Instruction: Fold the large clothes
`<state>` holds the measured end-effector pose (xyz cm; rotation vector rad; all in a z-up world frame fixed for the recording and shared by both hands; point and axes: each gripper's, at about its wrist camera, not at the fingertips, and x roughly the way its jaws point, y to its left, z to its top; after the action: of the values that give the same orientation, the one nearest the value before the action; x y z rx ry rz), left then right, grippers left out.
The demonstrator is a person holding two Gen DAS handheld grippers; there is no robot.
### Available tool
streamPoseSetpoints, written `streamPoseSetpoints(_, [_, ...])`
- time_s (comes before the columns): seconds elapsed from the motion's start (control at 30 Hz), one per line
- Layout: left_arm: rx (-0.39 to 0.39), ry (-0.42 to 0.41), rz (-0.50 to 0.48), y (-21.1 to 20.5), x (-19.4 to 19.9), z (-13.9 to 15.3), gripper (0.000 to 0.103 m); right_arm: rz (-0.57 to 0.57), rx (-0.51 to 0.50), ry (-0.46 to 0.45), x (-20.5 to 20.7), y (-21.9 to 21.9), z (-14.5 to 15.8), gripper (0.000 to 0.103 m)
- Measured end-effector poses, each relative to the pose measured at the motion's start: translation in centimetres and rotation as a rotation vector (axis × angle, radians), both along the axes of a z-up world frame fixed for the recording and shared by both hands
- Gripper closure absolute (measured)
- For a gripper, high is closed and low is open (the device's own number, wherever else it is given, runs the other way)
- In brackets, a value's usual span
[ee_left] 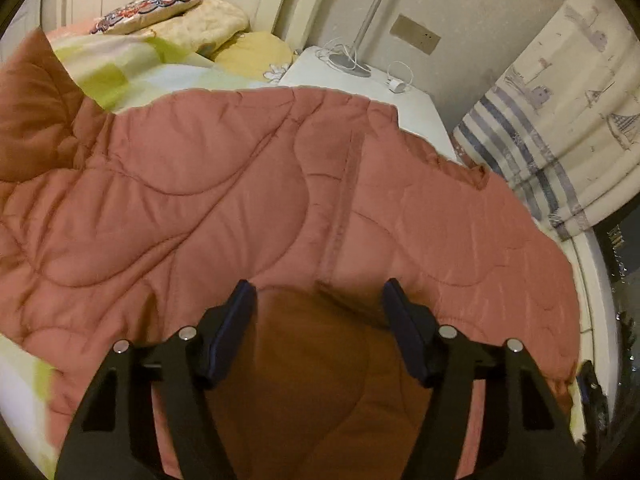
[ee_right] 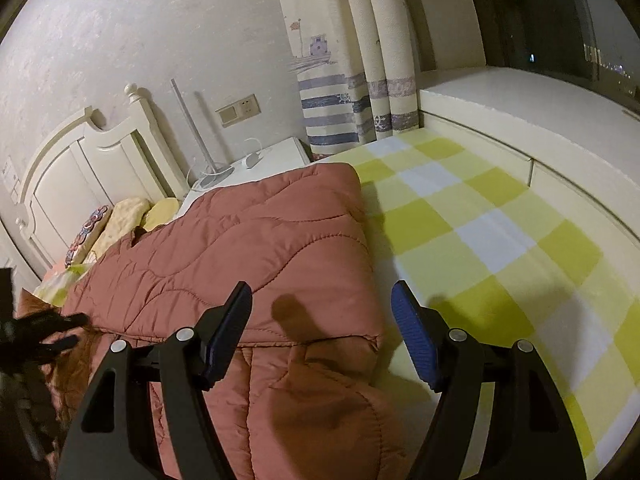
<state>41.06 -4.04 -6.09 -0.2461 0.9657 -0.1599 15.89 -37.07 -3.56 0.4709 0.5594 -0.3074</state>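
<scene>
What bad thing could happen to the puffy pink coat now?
Both grippers, left and right, are open, so the quilted coat isn't held and its puffy folded layer might spring back. The coat's far edge lies toward the nightstand; a big pull could snag the charger cable.

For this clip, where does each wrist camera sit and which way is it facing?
Left wrist: on the left gripper, aimed down over the pink quilted garment toward the nightstand; its own open fingers show.
Right wrist: on the right gripper, facing the headboard across the checked sheet; its own open fingers show, with the left gripper at the left edge.
Shared: garment, nightstand, curtain, pillows.
</scene>
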Motion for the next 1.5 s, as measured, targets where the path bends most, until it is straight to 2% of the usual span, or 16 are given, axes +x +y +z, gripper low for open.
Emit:
streamPoseSetpoints(0.03, [0.04,-0.026,-0.013,-0.6,-0.3,-0.1,0.052,0.001,0.009,-0.003,-0.1,-0.1,0.0,0.033])
streamPoseSetpoints(0.07, [0.081,-0.048,-0.051,-1.4,-0.8,-0.1,0.088,0.003,0.022,-0.009,-0.2,-0.3,-0.1,0.033])
streamPoseSetpoints(0.13, [0.102,-0.097,-0.065,-1.9,-2.4,0.3,0.1,0.0,0.051,-0.024,-0.5,-0.8,-0.2,0.033])
streamPoseSetpoints(0.27, [0.065,-0.177,-0.086,-1.1,-6.4,2.9,0.101,-0.012,0.077,-0.038,-0.7,-1.4,-0.3,0.033])
streamPoseSetpoints(0.4, [0.018,-0.128,-0.133,0.1,-9.8,3.4,0.101,-0.011,0.067,-0.035,-0.3,-1.4,-0.3,0.033])
streamPoseSetpoints(0.5, [0.067,-0.06,-0.105,0.9,-10.5,1.6,0.096,-0.014,0.064,-0.033,-0.2,-1.3,-0.3,0.033])
streamPoseSetpoints(0.57, [0.059,-0.031,-0.039,2.3,-9.8,0.4,0.054,-0.017,0.06,-0.031,-0.3,-1.3,-0.4,0.032])
streamPoseSetpoints(0.63, [-0.047,-0.091,0.045,4.2,-10.4,0.9,0.037,-0.017,0.054,-0.034,-0.3,-1.2,-0.3,0.032])
streamPoseSetpoints(0.7, [-0.061,-0.176,0.074,4.4,-11.6,2.4,0.035,-0.015,0.05,-0.031,-0.2,-1.2,-0.3,0.032])
streamPoseSetpoints(0.87, [0.109,-0.308,-0.136,-1.5,-12.5,4.1,0.024,-0.014,0.045,-0.024,-0.1,-1.1,-0.4,0.032])
streamPoseSetpoints(0.97, [0.17,-0.249,-0.156,-3.8,-10.2,1.6,0.024,-0.014,0.035,-0.015,0.0,-1.0,-0.4,0.032])
streamPoseSetpoints(1.07, [0.174,-0.091,-0.196,-4.2,-7.5,-1.7,0.018,-0.013,0.027,-0.004,0.2,-1.0,-0.5,0.032])
streamPoseSetpoints(1.33, [0.155,-0.096,-0.173,-3.7,-7.2,-1.8,0.009,-0.047,-0.147,-0.02,-0.3,1.3,1.4,0.031])
streamPoseSetpoints(1.4, [0.153,-0.096,-0.174,-3.8,-7.0,-1.8,0.009,-0.002,-0.237,-0.047,-0.1,2.9,2.3,0.017])
streamPoseSetpoints(1.47, [0.152,-0.096,-0.173,-3.8,-7.0,-1.7,0.008,0.051,-0.298,0.042,1.4,4.1,2.0,0.015])
streamPoseSetpoints(1.5, [0.152,-0.096,-0.173,-3.8,-7.1,-1.7,0.008,0.132,-0.308,0.195,3.7,4.7,0.4,0.015])
